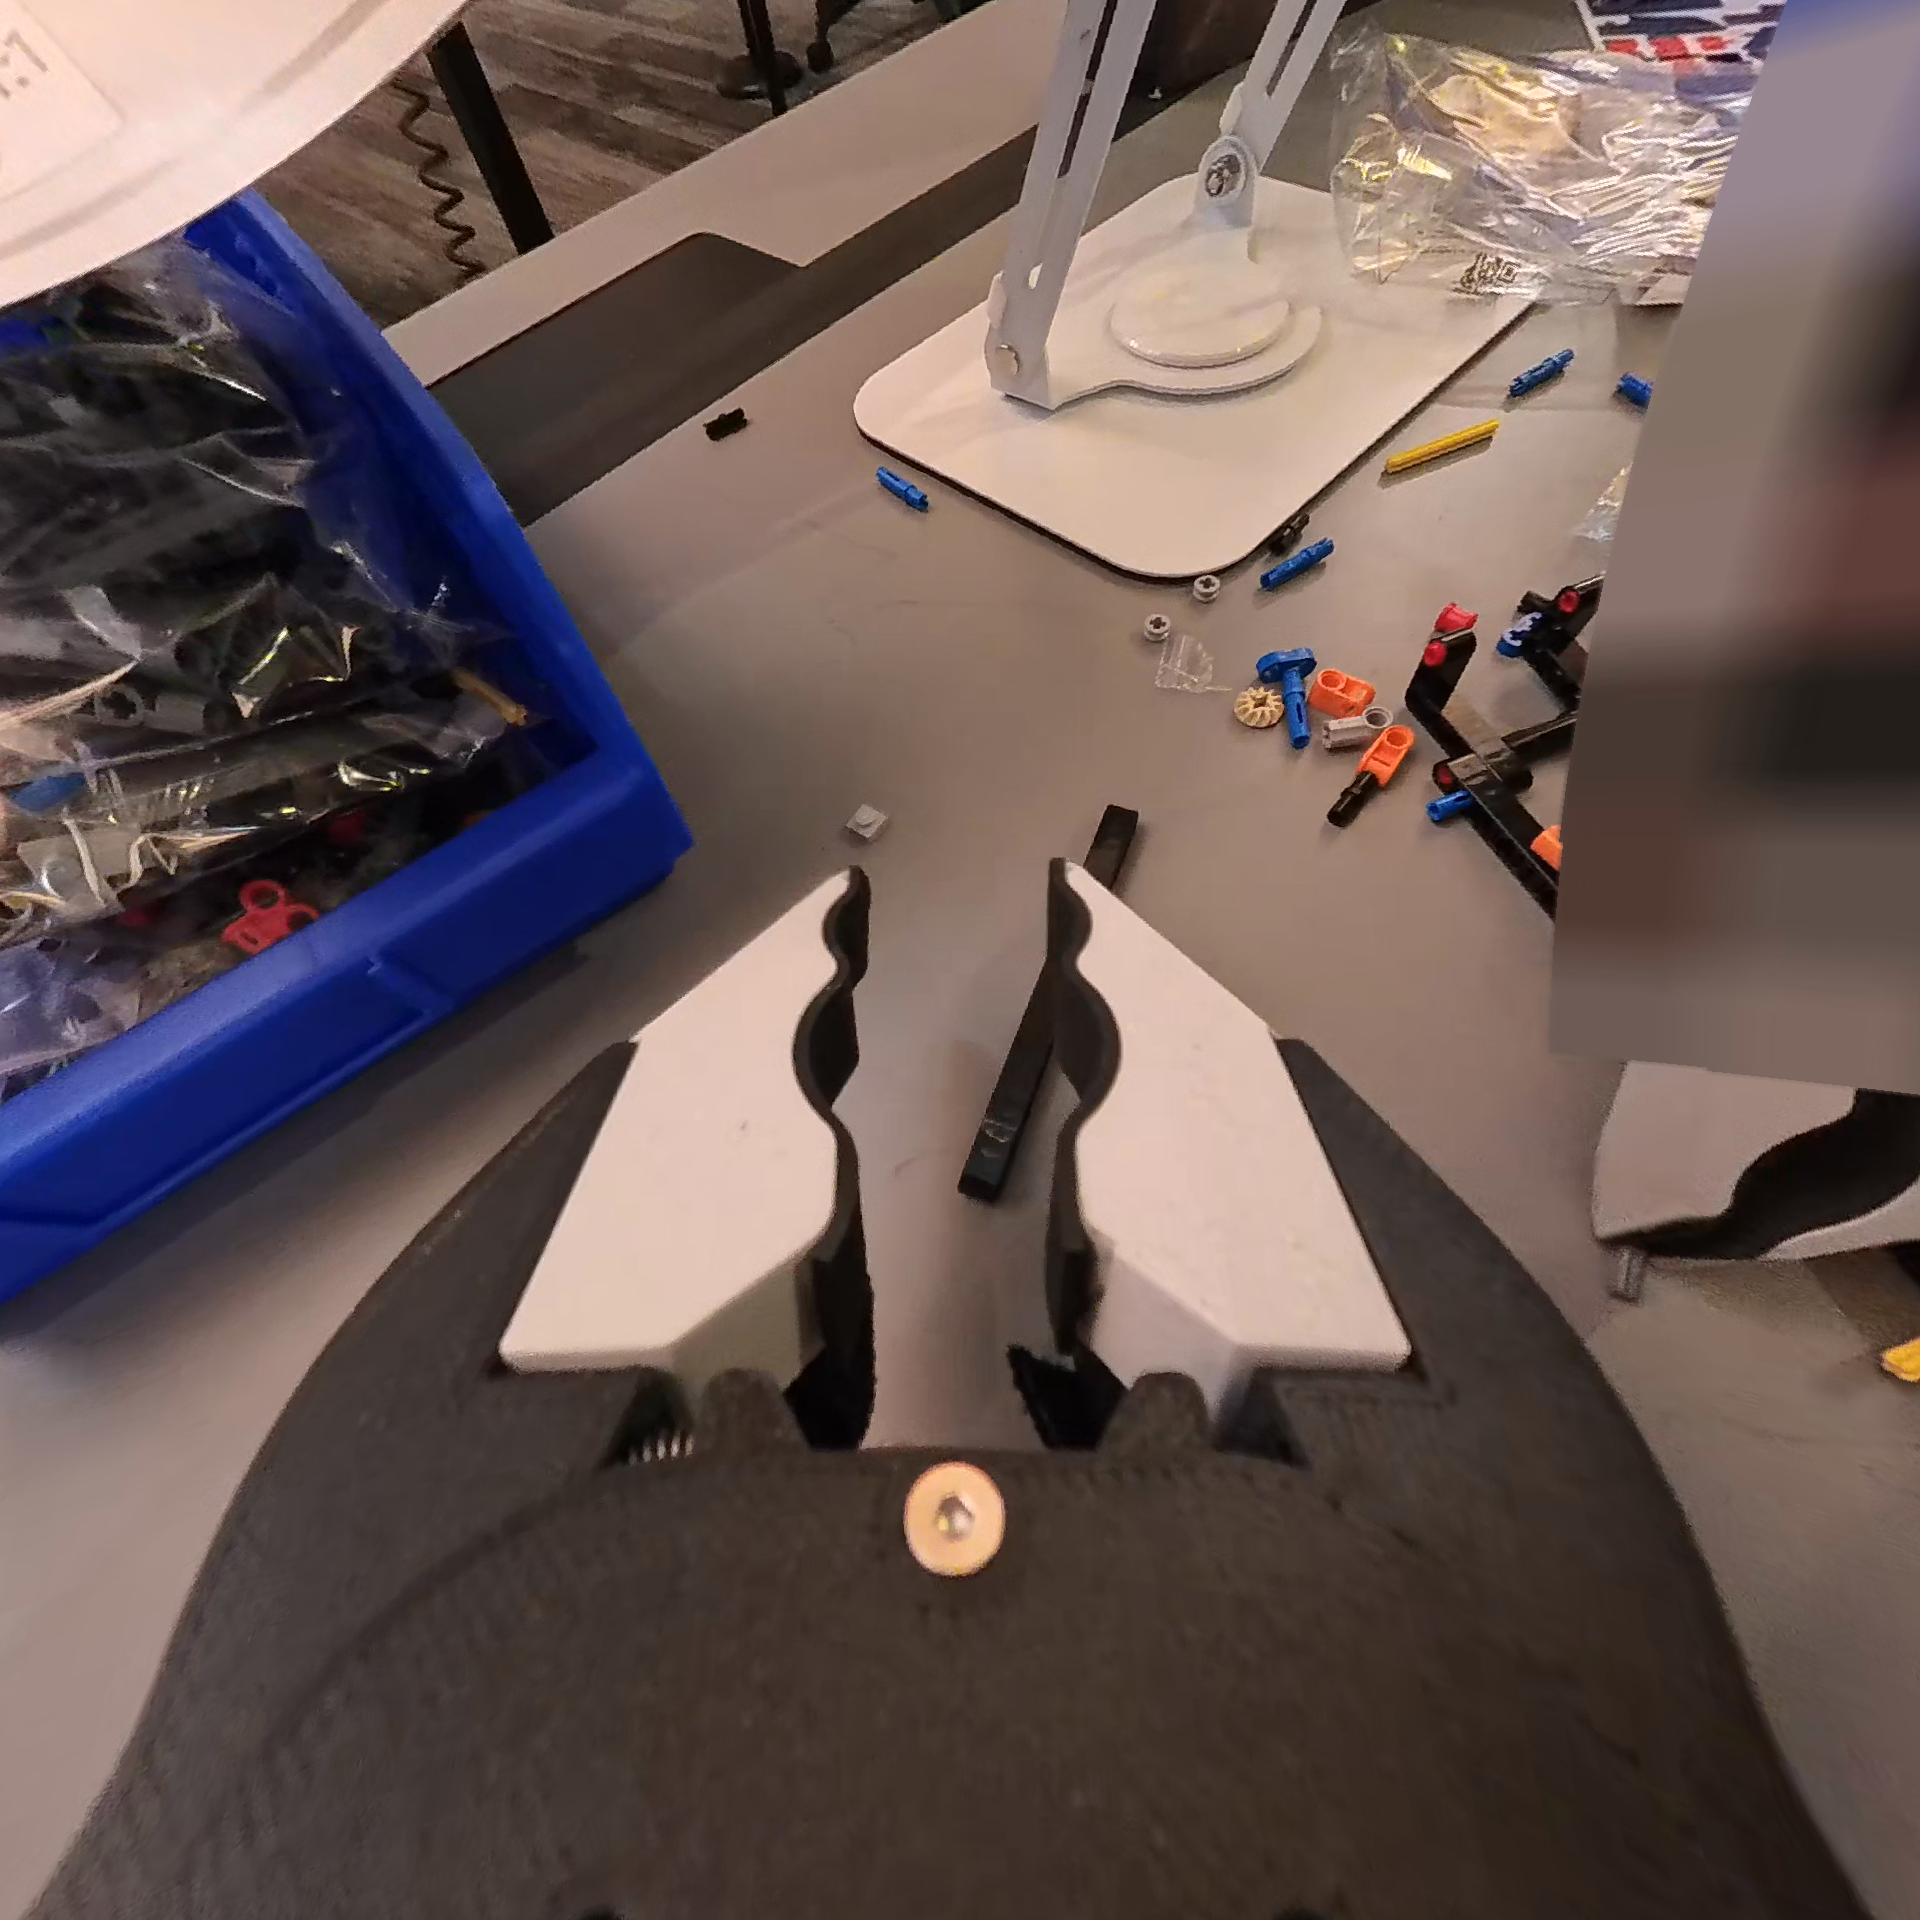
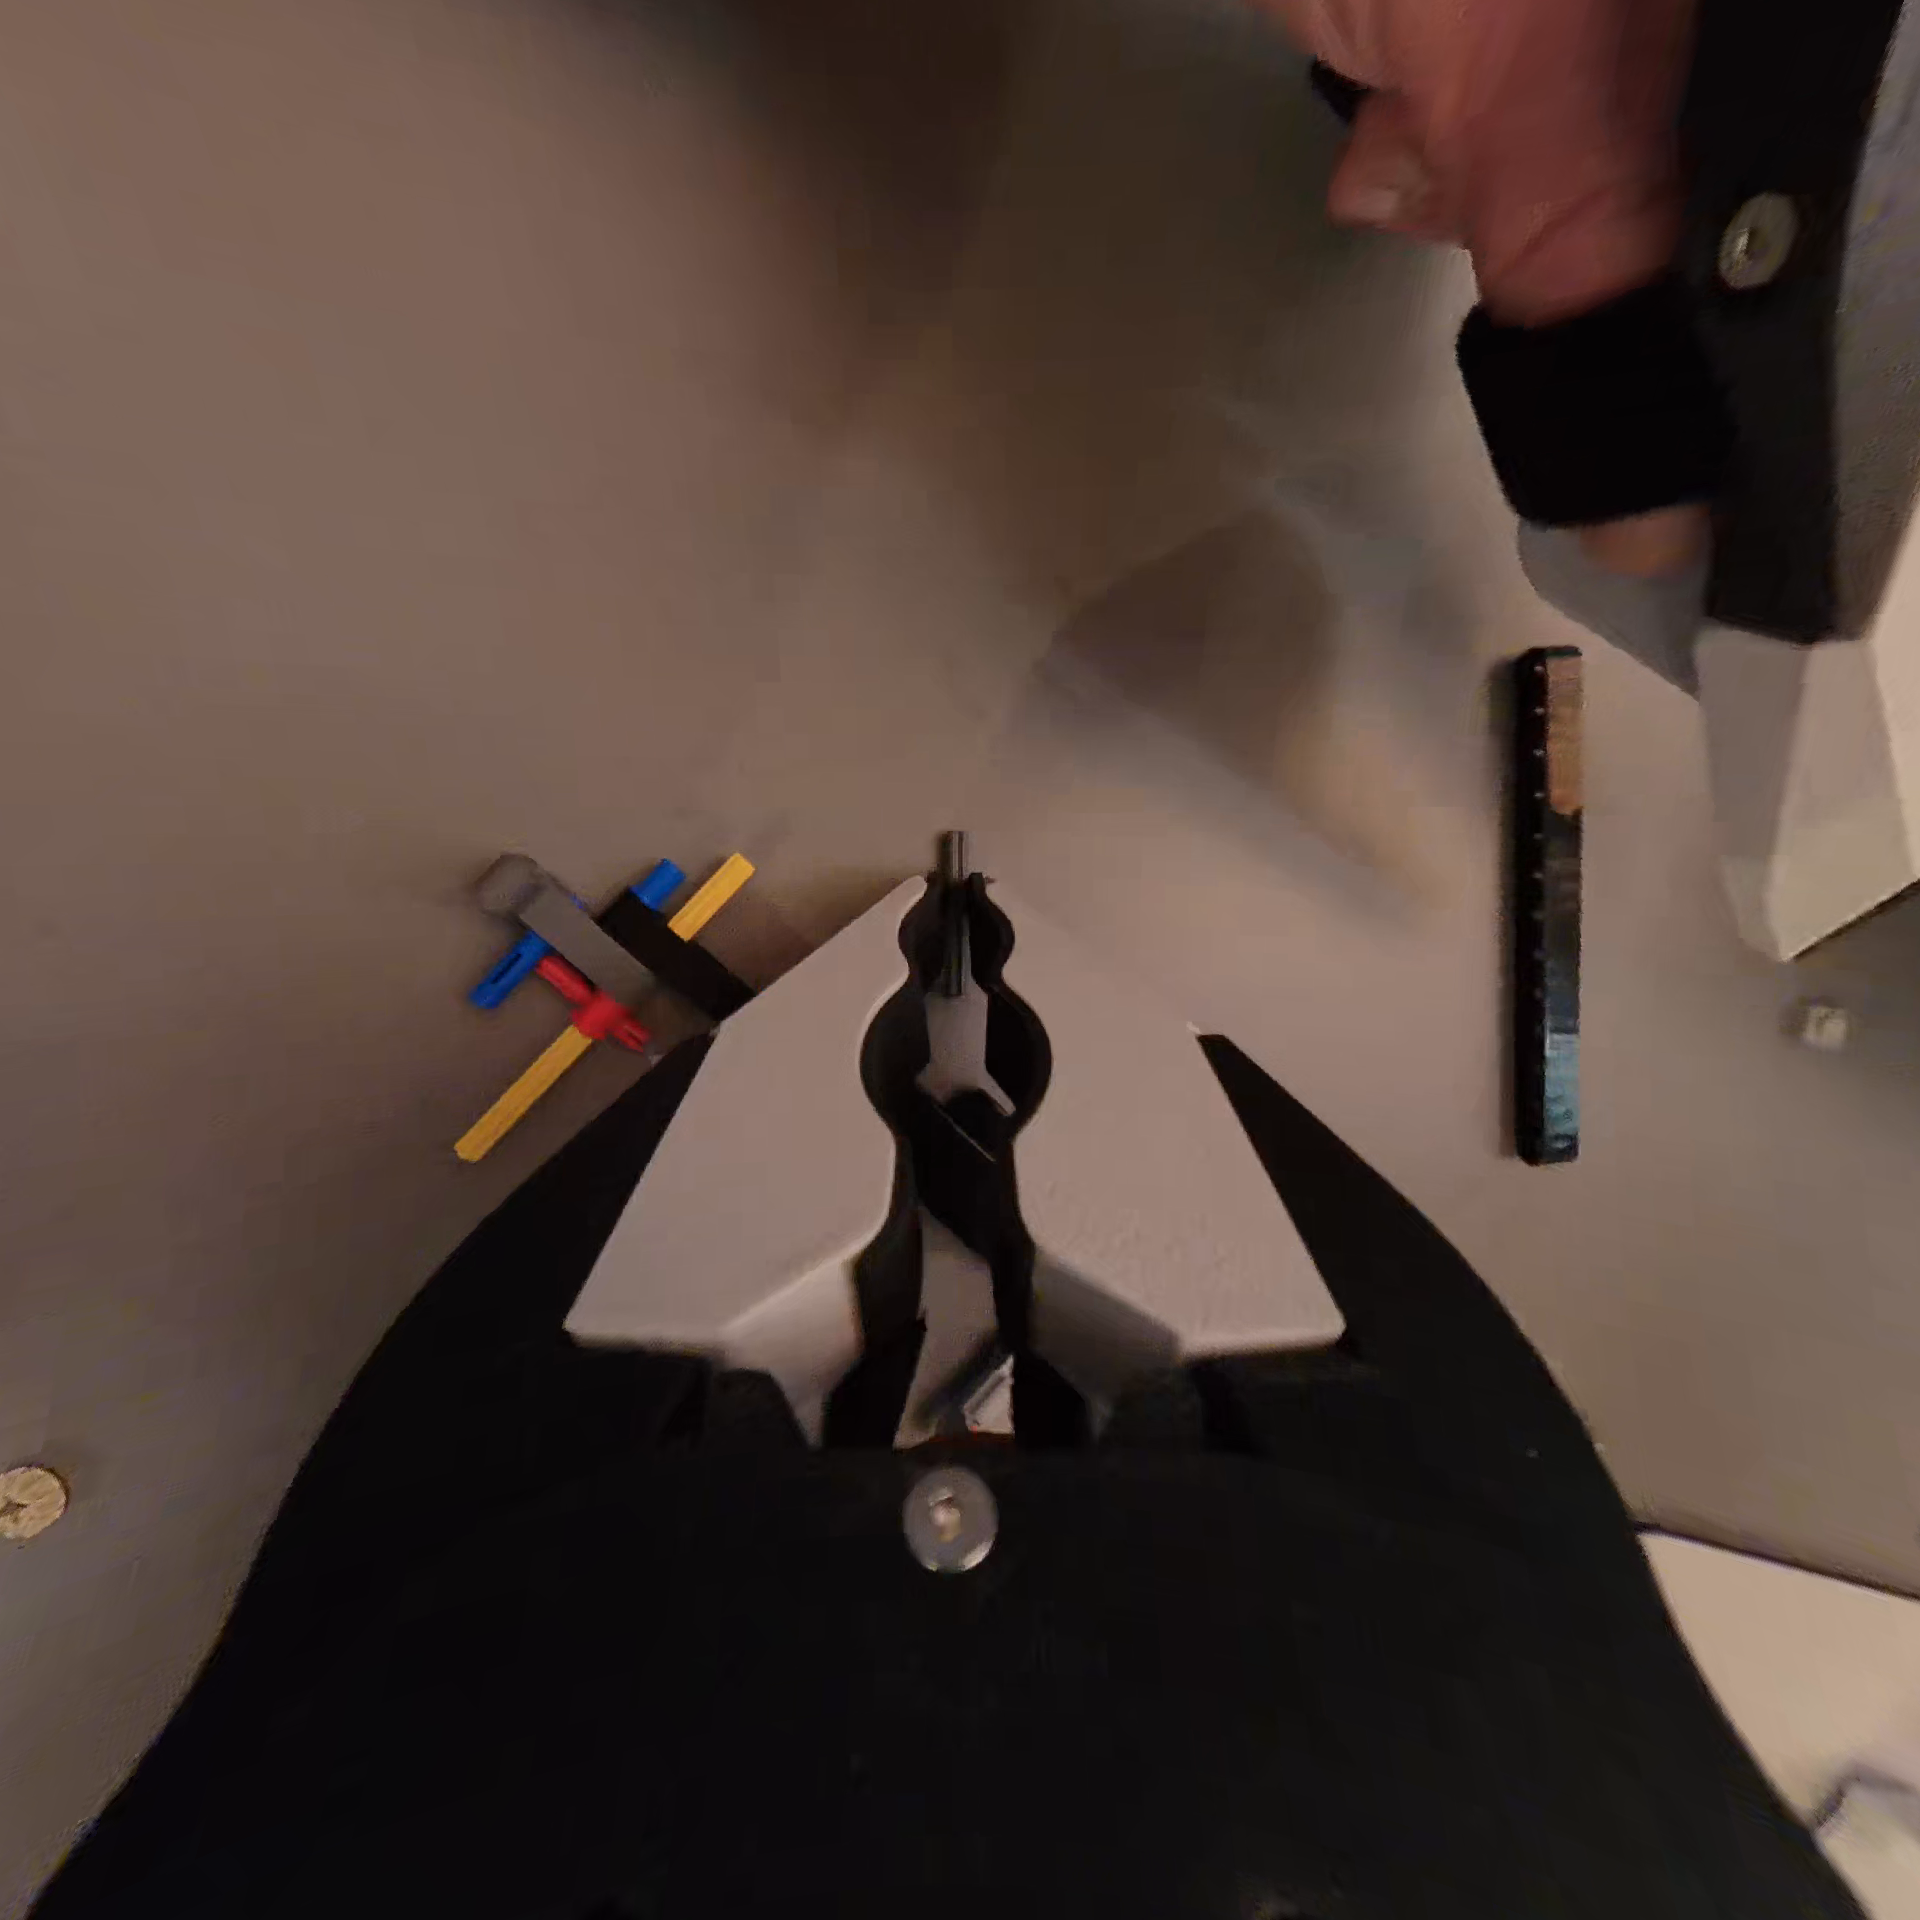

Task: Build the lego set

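Observation:
My left gripper (image 1: 956,883) is open and empty, hovering over the grey table. A long black beam (image 1: 1023,1081) lies on the table between its fingers, close to the right one. The same beam shows in the right wrist view (image 2: 1546,904), beside the left gripper's white finger (image 2: 1808,790). My right gripper (image 2: 954,883) is shut on a thin dark grey pin (image 2: 953,914) that sticks out past the tips. A small assembly (image 2: 603,971) of grey, black, blue, red and yellow parts lies left of it.
A blue bin (image 1: 343,987) of bagged parts stands at left. A white stand base (image 1: 1164,436) sits at the back. Loose blue, orange, grey and black pieces (image 1: 1340,717) and a black frame build (image 1: 1496,748) lie at right. Clear plastic bags (image 1: 1507,166) lie at far right. Tip to tip, the grippers are about 15 cm apart.

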Demonstrator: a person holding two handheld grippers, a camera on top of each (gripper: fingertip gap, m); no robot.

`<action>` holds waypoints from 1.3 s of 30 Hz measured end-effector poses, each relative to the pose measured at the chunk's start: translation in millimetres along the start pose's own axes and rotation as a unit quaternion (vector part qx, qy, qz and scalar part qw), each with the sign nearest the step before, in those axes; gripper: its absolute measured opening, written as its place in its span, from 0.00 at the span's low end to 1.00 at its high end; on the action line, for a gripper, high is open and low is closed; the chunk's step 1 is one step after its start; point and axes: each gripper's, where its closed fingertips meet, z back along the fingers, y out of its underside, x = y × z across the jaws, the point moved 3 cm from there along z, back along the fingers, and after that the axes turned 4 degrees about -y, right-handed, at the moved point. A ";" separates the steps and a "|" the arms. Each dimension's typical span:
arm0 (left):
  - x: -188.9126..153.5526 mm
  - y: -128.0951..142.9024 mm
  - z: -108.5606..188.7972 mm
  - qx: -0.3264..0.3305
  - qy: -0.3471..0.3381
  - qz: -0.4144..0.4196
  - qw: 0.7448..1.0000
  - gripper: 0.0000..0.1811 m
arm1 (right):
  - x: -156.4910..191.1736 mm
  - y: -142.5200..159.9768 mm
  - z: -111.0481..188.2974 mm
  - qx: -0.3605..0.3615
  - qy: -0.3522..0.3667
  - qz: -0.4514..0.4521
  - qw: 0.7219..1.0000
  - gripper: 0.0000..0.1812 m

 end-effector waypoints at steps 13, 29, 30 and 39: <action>-2.4 2.4 -2.9 0.003 0.009 0.004 1.000 0.18 | -8.3 -1.7 28.3 -0.054 0.032 -0.049 0.997 0.17; -4.8 4.3 -9.5 0.012 0.005 -0.001 1.000 0.18 | 7.6 228.3 205.6 -0.084 0.321 -0.405 0.852 0.28; -4.9 4.6 -9.9 0.013 0.004 -0.002 1.000 0.17 | 12.2 249.3 211.3 -0.068 0.338 -0.425 0.837 0.27; -4.6 4.4 -9.6 0.011 0.006 0.000 1.000 0.17 | 41.6 348.3 198.0 0.011 0.345 -0.531 0.774 0.14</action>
